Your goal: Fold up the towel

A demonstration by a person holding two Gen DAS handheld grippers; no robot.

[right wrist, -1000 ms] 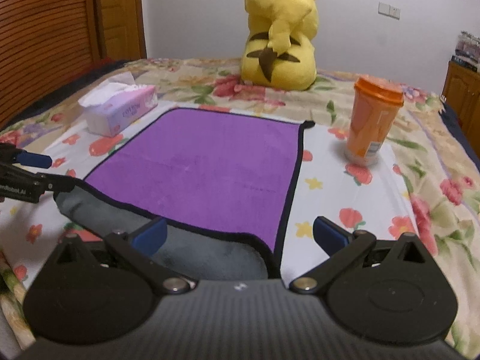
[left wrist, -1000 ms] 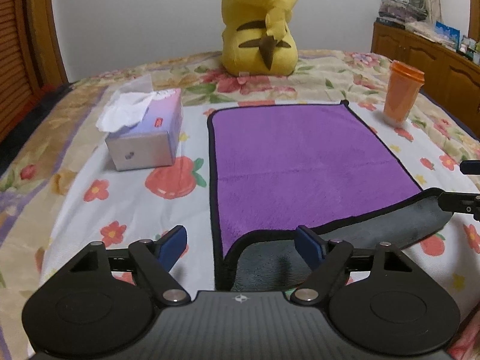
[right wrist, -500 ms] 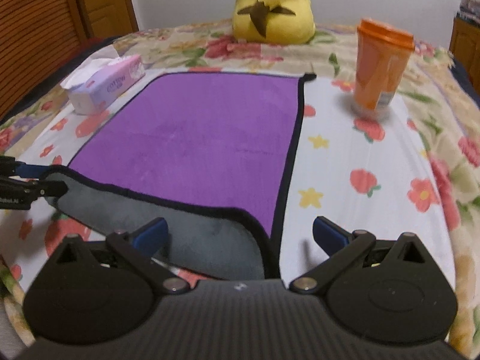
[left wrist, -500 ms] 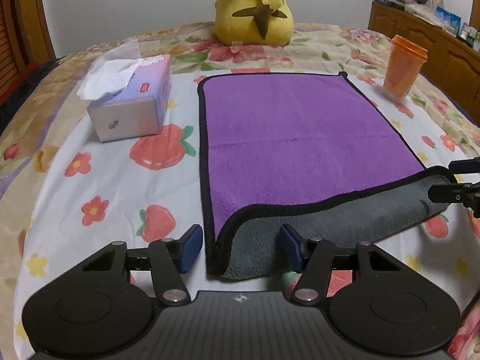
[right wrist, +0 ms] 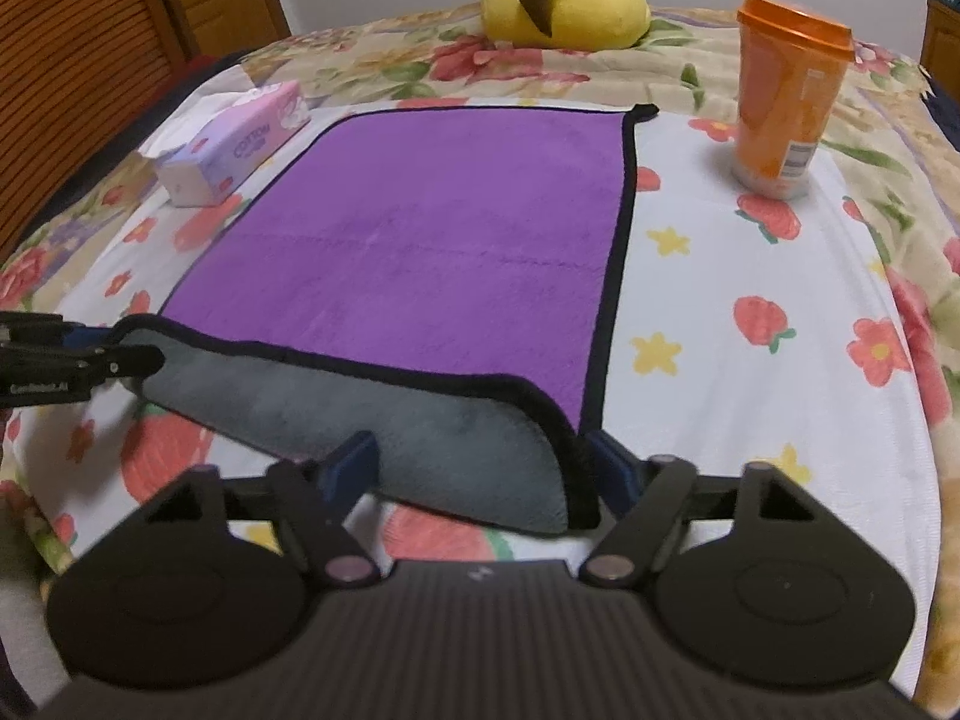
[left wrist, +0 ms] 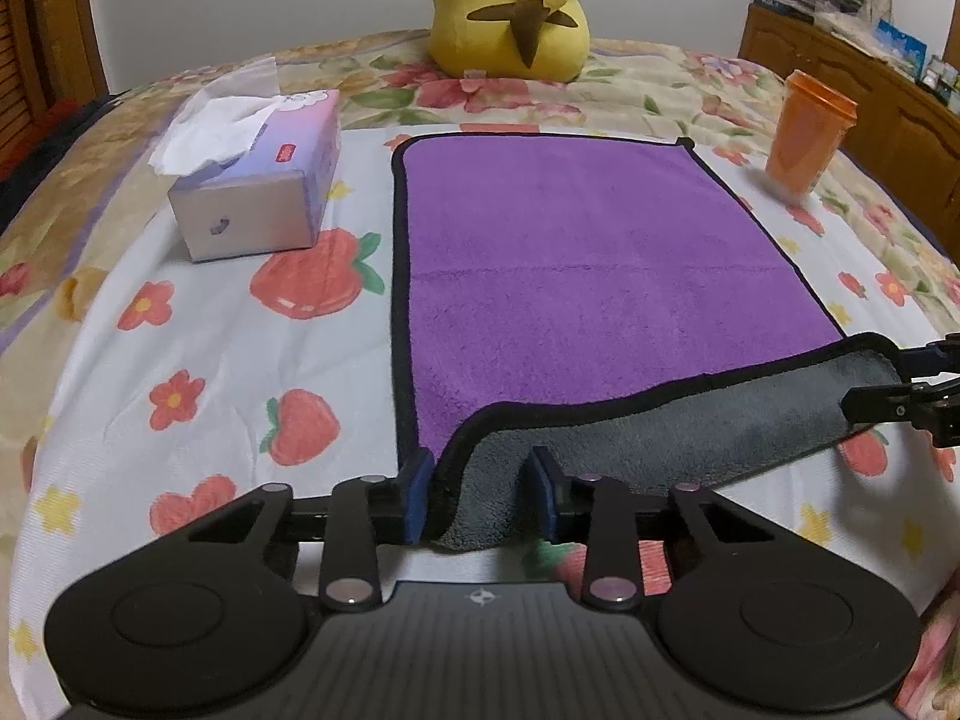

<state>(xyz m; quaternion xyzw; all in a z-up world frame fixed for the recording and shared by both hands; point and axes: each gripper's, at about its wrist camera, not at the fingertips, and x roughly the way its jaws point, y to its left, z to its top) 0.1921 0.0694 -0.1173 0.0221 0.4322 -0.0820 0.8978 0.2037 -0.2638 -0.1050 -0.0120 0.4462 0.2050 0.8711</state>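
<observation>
A purple towel (left wrist: 576,252) with a black border and grey underside lies flat on the bed; it also shows in the right wrist view (right wrist: 432,258). Its near edge is turned up, grey side showing. My left gripper (left wrist: 480,495) has its fingers on either side of the near left corner, partly closed with a gap. My right gripper (right wrist: 480,468) straddles the near right corner, fingers still wide apart. Each gripper's tips show at the edge of the other's view.
A tissue box (left wrist: 258,192) sits left of the towel. An orange lidded cup (left wrist: 807,138) stands to its right, also in the right wrist view (right wrist: 786,96). A yellow plush (left wrist: 510,6) sits behind. A wooden dresser (left wrist: 870,96) stands at far right.
Both grippers have moved forward and down onto the towel's near corners. The left fingers have narrowed around the left corner; the right fingers have narrowed less.
</observation>
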